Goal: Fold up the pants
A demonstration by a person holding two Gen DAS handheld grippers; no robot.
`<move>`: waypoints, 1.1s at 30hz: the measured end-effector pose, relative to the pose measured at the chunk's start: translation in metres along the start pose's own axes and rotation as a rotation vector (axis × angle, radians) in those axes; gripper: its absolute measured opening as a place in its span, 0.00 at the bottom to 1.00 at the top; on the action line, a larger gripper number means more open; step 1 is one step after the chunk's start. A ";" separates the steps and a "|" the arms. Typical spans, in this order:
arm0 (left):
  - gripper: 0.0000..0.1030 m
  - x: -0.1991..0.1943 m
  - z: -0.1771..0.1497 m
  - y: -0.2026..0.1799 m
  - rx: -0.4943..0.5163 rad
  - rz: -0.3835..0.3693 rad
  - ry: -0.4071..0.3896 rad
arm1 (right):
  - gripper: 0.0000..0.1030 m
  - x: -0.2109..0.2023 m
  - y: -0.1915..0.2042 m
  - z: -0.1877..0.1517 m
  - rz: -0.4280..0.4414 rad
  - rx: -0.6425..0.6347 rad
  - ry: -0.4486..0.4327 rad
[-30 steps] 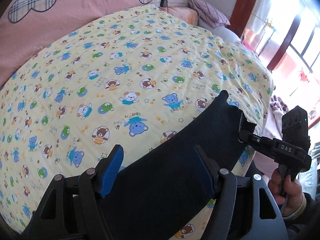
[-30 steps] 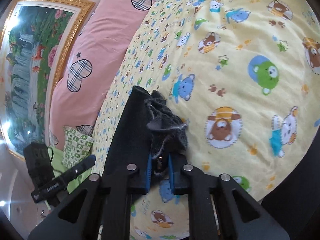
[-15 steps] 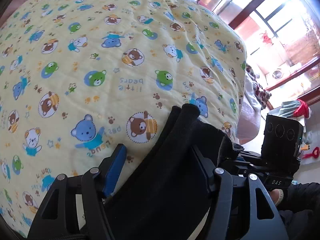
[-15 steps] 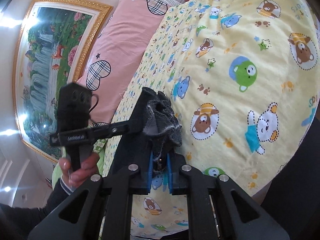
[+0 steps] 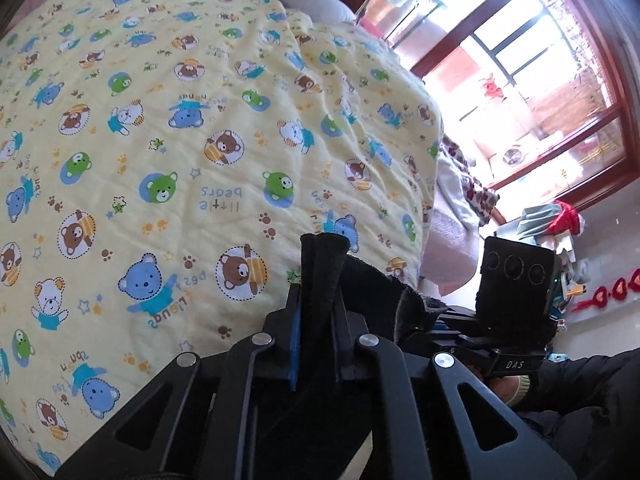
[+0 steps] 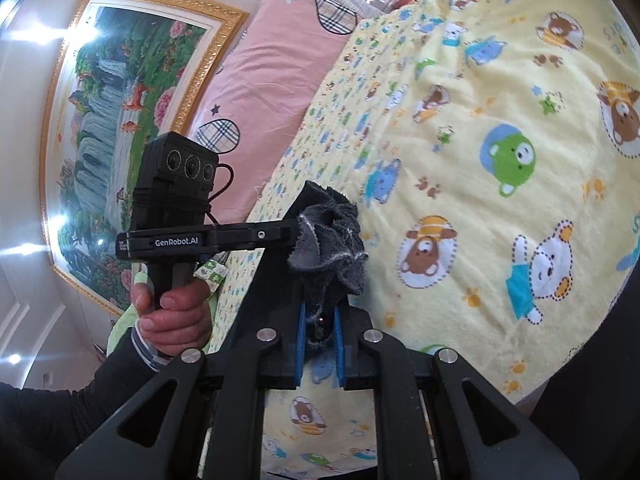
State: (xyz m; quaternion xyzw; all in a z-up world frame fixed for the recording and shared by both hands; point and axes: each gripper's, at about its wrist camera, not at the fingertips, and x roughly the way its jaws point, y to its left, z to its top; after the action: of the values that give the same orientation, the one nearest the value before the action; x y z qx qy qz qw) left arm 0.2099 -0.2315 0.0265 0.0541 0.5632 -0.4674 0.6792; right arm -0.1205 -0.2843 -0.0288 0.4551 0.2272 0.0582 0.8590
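The dark pants (image 5: 320,268) are held up over the near edge of the bed. My left gripper (image 5: 316,320) is shut on a bunched dark edge of them, which sticks up between the blue pads. My right gripper (image 6: 320,336) is shut on a frayed grey-black edge of the pants (image 6: 332,236). In the left wrist view the right gripper (image 5: 500,340) is close by on the right, gripping the fabric next to mine. In the right wrist view the left gripper (image 6: 208,236) comes in from the left and touches the same bunch. The rest of the pants hangs below, hidden.
A yellow bear-print blanket (image 5: 180,140) covers the bed. A pink pillow (image 6: 272,60) and a gold-framed painting (image 6: 112,120) are at the head end. A bright window with a red frame (image 5: 540,80) and clutter (image 5: 560,224) lie past the bed's right side.
My left gripper has closed from wide open onto the pants edge. The two grippers have come close together, bringing their pants edges side by side. The right gripper kept its hold.
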 end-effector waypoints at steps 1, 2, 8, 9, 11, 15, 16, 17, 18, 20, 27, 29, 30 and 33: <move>0.10 -0.010 -0.003 -0.002 0.001 -0.007 -0.027 | 0.12 0.000 0.004 0.001 0.023 -0.003 -0.002; 0.10 -0.021 -0.006 -0.004 -0.002 -0.017 -0.055 | 0.12 -0.001 0.007 0.002 0.051 -0.005 -0.002; 0.10 -0.091 -0.041 -0.010 -0.036 -0.060 -0.243 | 0.12 0.008 0.061 0.010 0.244 -0.108 0.033; 0.10 -0.101 -0.049 -0.009 -0.050 -0.057 -0.269 | 0.12 0.012 0.071 0.009 0.273 -0.128 0.047; 0.10 -0.115 -0.061 -0.007 -0.074 -0.059 -0.310 | 0.13 0.023 0.093 0.006 0.311 -0.176 0.077; 0.10 -0.138 -0.091 -0.001 -0.106 -0.055 -0.388 | 0.13 0.047 0.119 -0.001 0.369 -0.223 0.138; 0.10 -0.142 -0.099 0.003 -0.122 -0.060 -0.405 | 0.13 0.052 0.123 -0.001 0.374 -0.234 0.153; 0.10 -0.144 -0.107 0.008 -0.142 -0.064 -0.418 | 0.13 0.058 0.127 -0.002 0.386 -0.244 0.192; 0.10 -0.145 -0.113 0.013 -0.159 -0.067 -0.428 | 0.13 0.064 0.131 -0.003 0.389 -0.254 0.211; 0.10 -0.148 -0.133 0.023 -0.193 -0.082 -0.463 | 0.13 0.075 0.135 -0.005 0.394 -0.272 0.248; 0.10 -0.140 -0.182 0.062 -0.319 -0.112 -0.528 | 0.13 0.114 0.139 -0.022 0.377 -0.312 0.380; 0.10 -0.135 -0.194 0.074 -0.350 -0.128 -0.540 | 0.13 0.125 0.137 -0.028 0.363 -0.314 0.411; 0.10 -0.133 -0.200 0.080 -0.370 -0.140 -0.548 | 0.13 0.128 0.136 -0.031 0.357 -0.319 0.421; 0.10 -0.127 -0.210 0.091 -0.406 -0.146 -0.556 | 0.13 0.140 0.137 -0.038 0.331 -0.338 0.453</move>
State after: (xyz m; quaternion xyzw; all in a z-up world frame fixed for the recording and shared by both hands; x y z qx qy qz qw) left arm 0.1321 0.0182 0.0127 -0.2520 0.4405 -0.3899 0.7684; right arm 0.0016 -0.1333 0.0163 0.3124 0.3225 0.3336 0.8289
